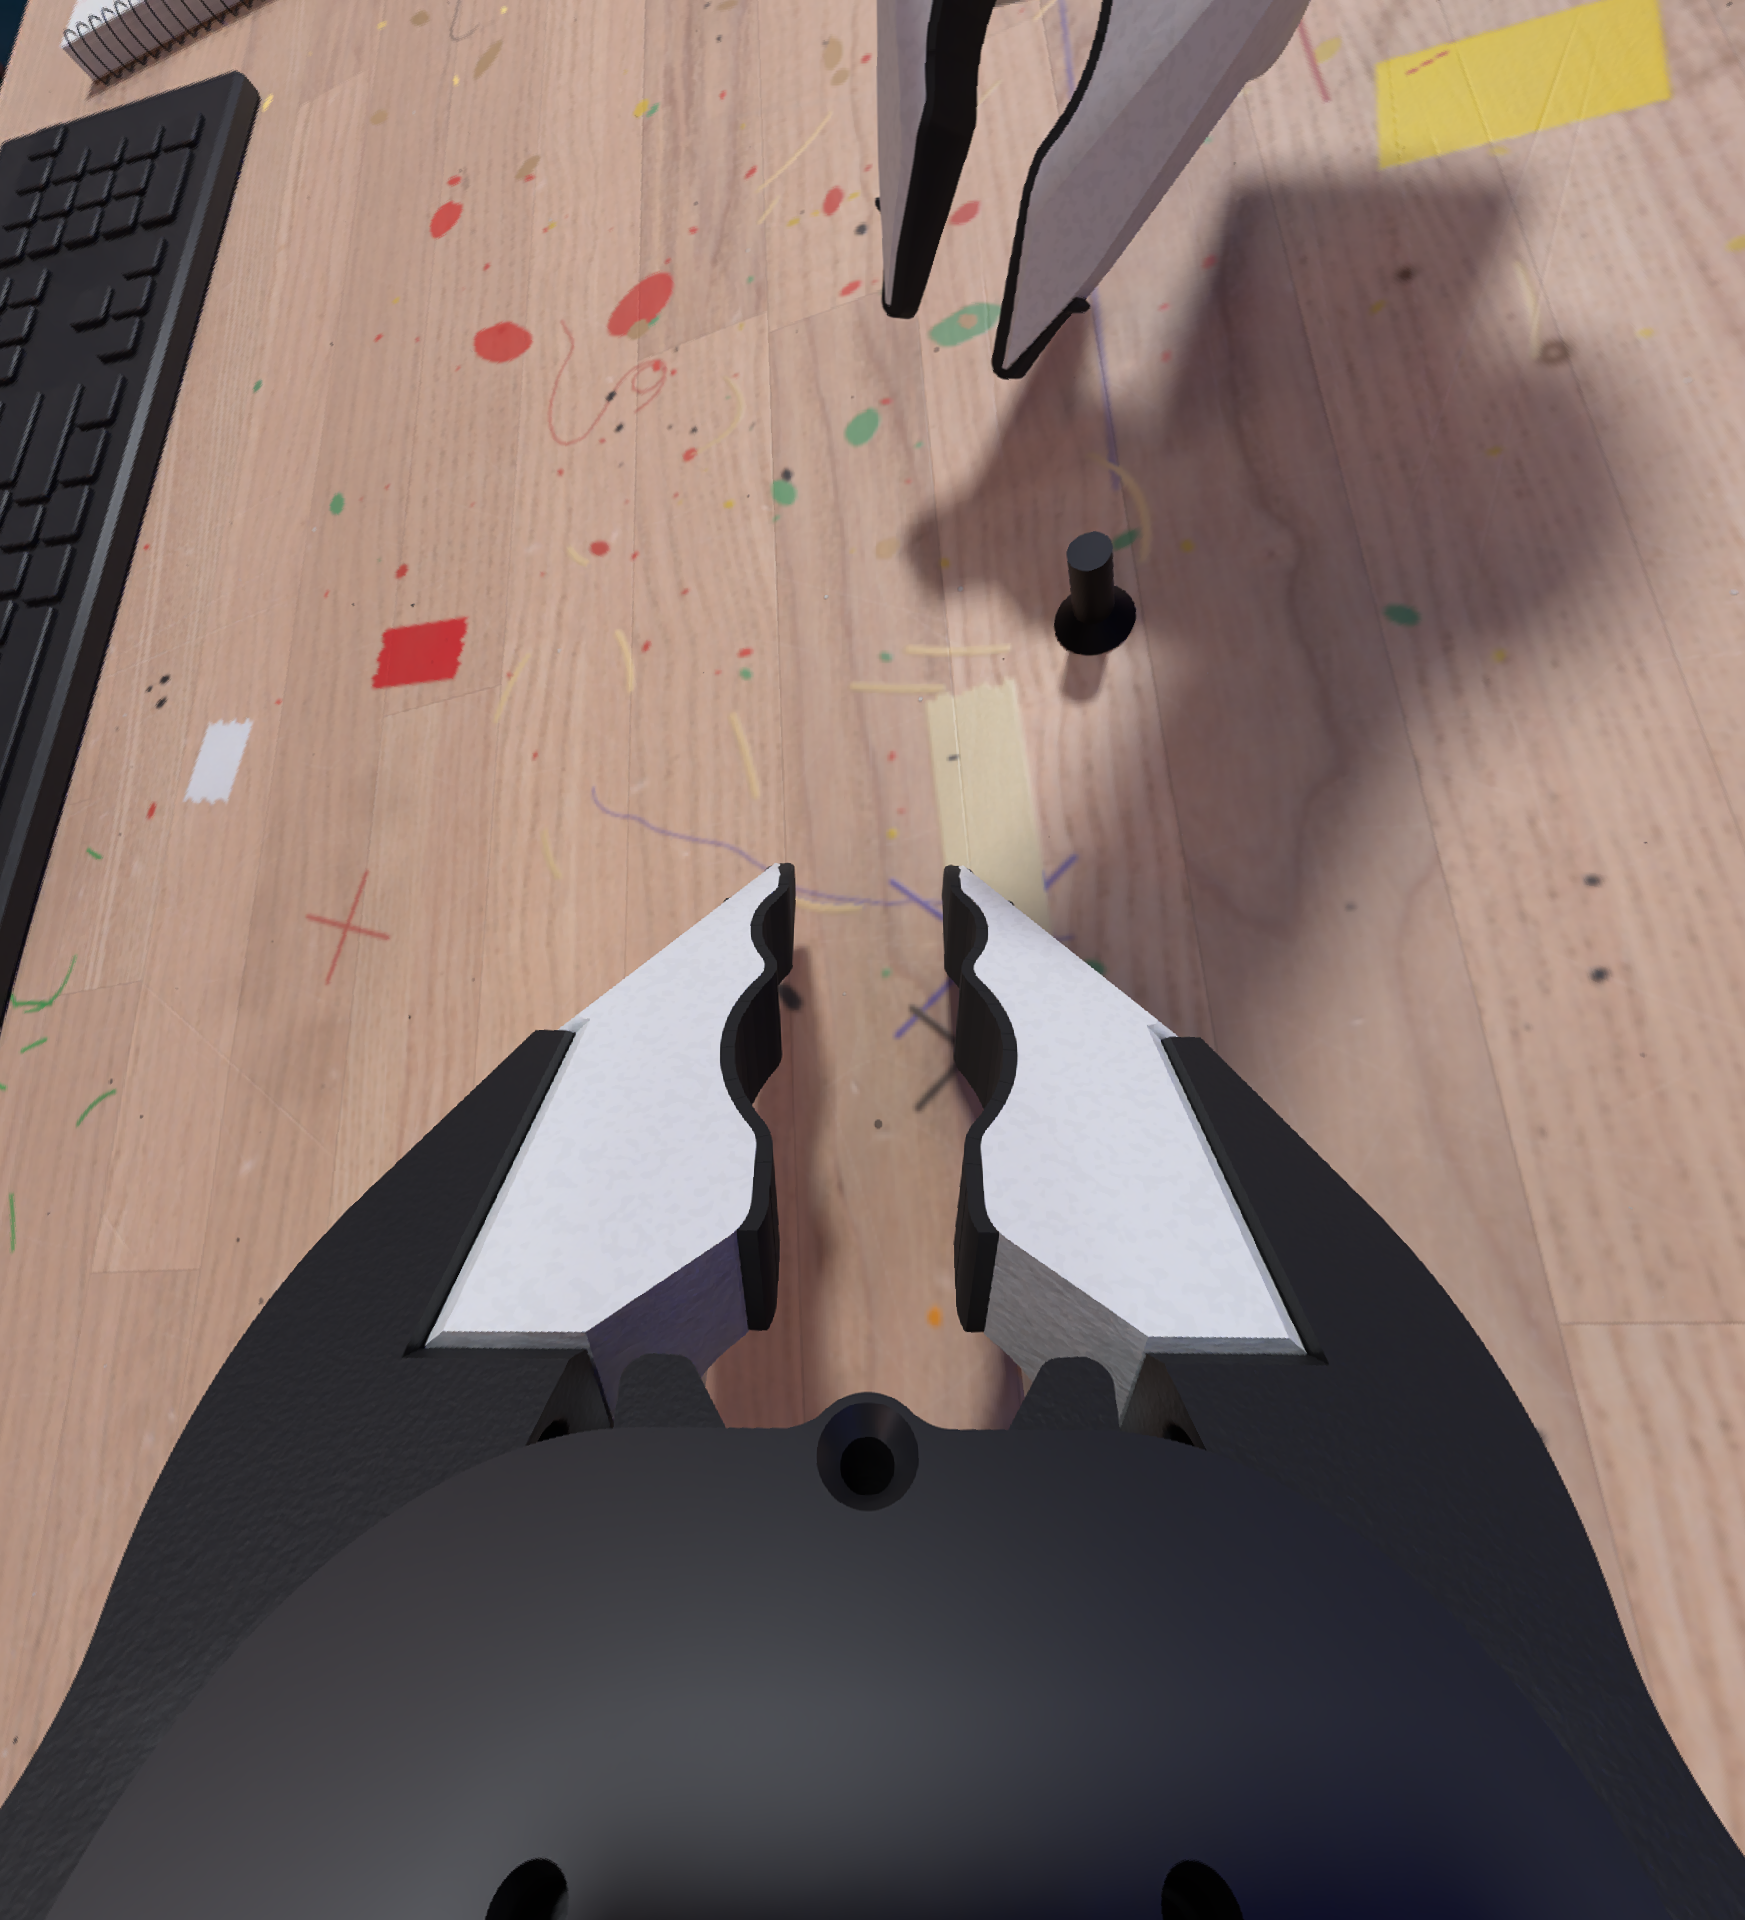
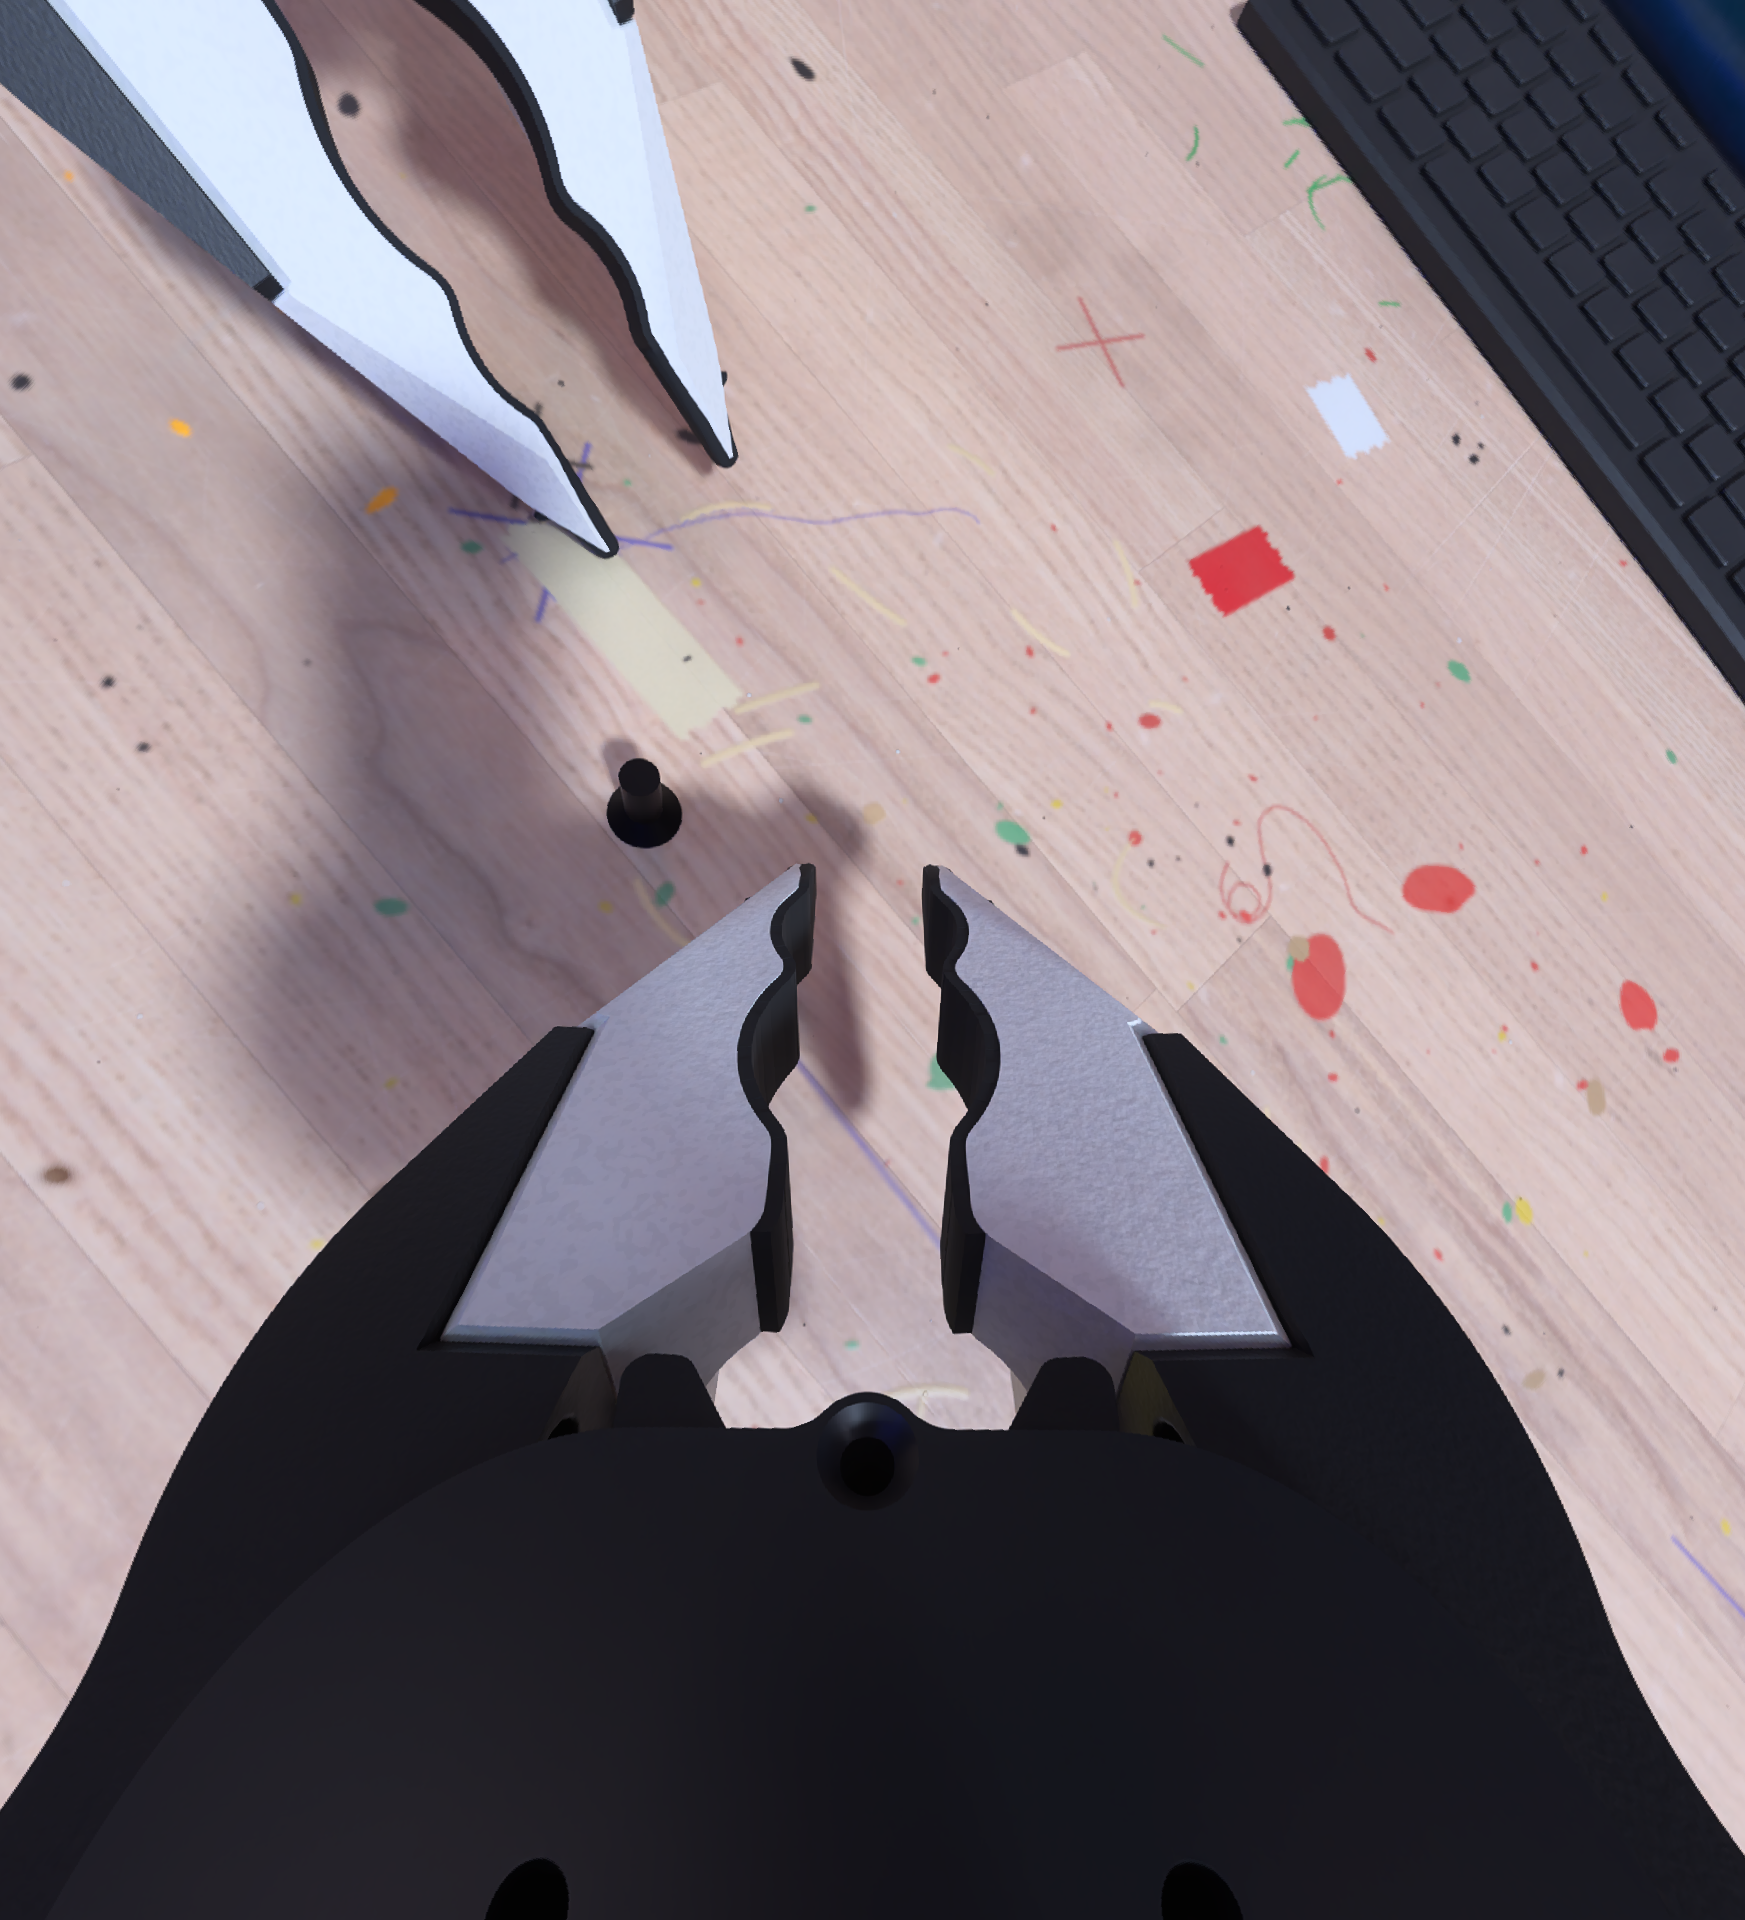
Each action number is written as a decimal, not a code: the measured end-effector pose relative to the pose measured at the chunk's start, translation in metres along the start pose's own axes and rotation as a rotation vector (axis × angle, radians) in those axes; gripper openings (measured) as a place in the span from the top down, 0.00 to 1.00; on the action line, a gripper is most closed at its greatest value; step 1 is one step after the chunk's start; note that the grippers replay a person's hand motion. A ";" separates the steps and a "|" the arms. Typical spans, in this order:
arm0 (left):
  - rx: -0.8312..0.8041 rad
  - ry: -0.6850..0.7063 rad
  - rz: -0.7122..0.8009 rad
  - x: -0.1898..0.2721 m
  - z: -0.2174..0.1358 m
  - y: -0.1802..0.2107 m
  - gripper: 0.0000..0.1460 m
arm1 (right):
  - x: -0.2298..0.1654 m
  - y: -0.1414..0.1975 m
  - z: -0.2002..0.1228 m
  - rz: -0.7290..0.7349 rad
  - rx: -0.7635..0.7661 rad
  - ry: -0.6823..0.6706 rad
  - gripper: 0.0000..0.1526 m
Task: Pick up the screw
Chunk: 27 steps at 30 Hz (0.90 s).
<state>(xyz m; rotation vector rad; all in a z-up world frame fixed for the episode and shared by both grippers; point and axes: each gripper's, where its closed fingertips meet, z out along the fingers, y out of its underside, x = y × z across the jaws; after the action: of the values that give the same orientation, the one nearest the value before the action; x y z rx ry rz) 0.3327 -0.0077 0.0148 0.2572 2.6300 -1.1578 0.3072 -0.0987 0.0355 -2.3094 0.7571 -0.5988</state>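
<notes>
Screw (image 2: 642, 805) upright on its head, shaft skyward, just ahead-left of right gripper (image 2: 868, 878) fingertips; farther ahead-right of left gripper (image 1: 868, 878). Both released, empty.

black keyboard (image 1: 37, 582) at table (image 1: 1470, 1039) edge | spiral notebook (image 1: 135, 31) beyond | paint-flecked wood

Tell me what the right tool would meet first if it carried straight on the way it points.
Probably bare table. The right tool is open, and the screw stands head-down left of its line; depth is hard to judge, but it looks likely to pass beside it.
</notes>
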 end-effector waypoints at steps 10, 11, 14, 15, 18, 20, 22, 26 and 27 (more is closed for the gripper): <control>-0.001 -0.011 -0.001 -0.003 -0.001 0.001 0.81 | -0.015 0.003 0.001 0.014 -0.054 -0.048 0.87; -0.001 -0.013 -0.001 -0.003 -0.001 0.001 0.81 | -0.018 0.002 0.003 0.013 -0.058 -0.055 0.87; -0.002 -0.020 0.000 -0.004 -0.001 0.002 0.81 | -0.028 -0.002 0.008 0.000 -0.074 -0.074 0.87; -0.003 -0.022 0.001 -0.005 -0.001 0.002 0.81 | -0.031 -0.003 0.010 -0.005 -0.082 -0.079 0.87; -0.004 -0.027 0.003 -0.005 -0.001 0.002 0.81 | -0.038 -0.006 0.014 0.000 -0.112 -0.088 0.87; -0.005 -0.029 0.006 -0.005 -0.001 0.002 0.81 | -0.041 -0.007 0.017 0.017 -0.132 -0.091 0.87; -0.007 -0.031 0.012 -0.005 -0.001 0.002 0.81 | -0.042 -0.006 0.021 0.029 -0.151 -0.089 0.87; -0.010 -0.034 0.018 -0.004 0.000 0.002 0.81 | -0.044 -0.005 0.026 0.048 -0.175 -0.084 0.87; -0.009 -0.035 0.018 -0.005 0.000 0.002 0.81 | -0.044 -0.005 0.027 0.049 -0.174 -0.081 0.87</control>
<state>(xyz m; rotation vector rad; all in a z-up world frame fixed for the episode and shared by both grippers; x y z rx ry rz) 0.3376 -0.0062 0.0149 0.2558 2.5969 -1.1335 0.2920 -0.0560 0.0105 -2.4497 0.8538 -0.4293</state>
